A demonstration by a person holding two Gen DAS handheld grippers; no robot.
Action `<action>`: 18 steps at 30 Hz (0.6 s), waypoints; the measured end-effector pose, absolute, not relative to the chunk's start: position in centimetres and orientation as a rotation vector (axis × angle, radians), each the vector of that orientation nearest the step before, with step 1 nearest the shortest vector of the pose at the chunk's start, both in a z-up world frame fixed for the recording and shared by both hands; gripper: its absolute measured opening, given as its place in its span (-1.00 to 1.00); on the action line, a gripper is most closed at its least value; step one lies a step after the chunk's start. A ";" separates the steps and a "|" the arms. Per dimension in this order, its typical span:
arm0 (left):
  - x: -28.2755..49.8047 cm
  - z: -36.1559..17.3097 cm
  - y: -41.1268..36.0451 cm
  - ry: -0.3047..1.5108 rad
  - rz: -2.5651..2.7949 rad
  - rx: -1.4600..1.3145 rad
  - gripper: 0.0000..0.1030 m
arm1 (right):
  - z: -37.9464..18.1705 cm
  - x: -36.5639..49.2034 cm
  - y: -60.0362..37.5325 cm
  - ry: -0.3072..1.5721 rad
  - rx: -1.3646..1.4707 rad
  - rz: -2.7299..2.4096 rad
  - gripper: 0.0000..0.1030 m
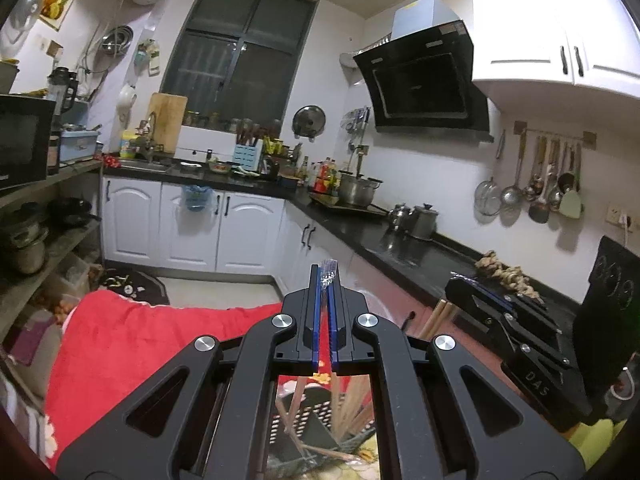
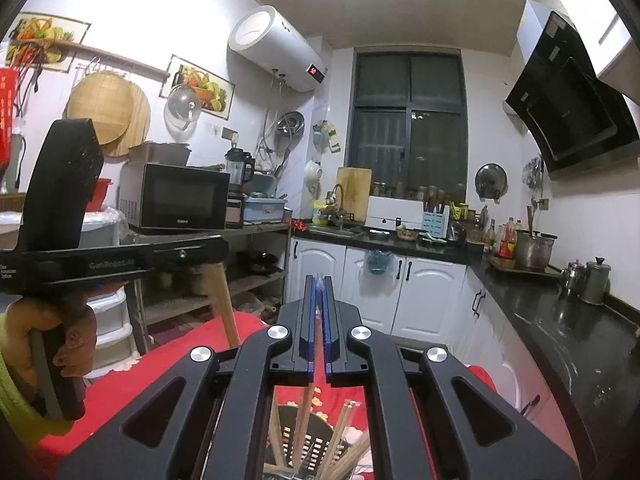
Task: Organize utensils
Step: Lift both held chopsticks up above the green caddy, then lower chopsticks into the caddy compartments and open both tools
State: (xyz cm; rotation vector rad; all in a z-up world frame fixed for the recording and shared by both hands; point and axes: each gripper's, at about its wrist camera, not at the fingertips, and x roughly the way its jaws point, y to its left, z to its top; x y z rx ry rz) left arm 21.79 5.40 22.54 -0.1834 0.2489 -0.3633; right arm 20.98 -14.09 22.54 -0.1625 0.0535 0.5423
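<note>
Left gripper clamped on wooden chopsticks; right gripper clamped on one chopstick. Slotted holder below.

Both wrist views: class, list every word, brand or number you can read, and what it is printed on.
"DAS": on the right gripper body, seen from the left wrist.
"GenRobot.AI": on the left gripper body; smaller print beside it unreadable.
"Galanz", faint: microwave.
Red digits on the water heater: blurred.
</note>
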 end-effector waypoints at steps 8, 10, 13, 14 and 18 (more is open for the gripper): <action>23.5 19.5 5.9 0.300 -0.322 -0.189 -0.98 | 20.4 23.2 -13.3 0.112 -0.181 0.529 -0.94; 23.9 18.6 6.0 0.316 -0.315 -0.192 -0.98 | 19.7 23.8 -13.2 0.136 -0.177 0.520 -0.93; 24.4 17.3 5.9 0.349 -0.309 -0.194 -0.98 | 18.8 24.5 -13.3 0.166 -0.166 0.507 -0.93; 24.5 17.1 5.9 0.356 -0.308 -0.193 -0.97 | 18.5 24.8 -13.3 0.178 -0.160 0.502 -0.93; 24.7 15.7 5.8 0.388 -0.304 -0.190 -0.80 | 17.4 25.2 -13.3 0.219 -0.145 0.486 -0.80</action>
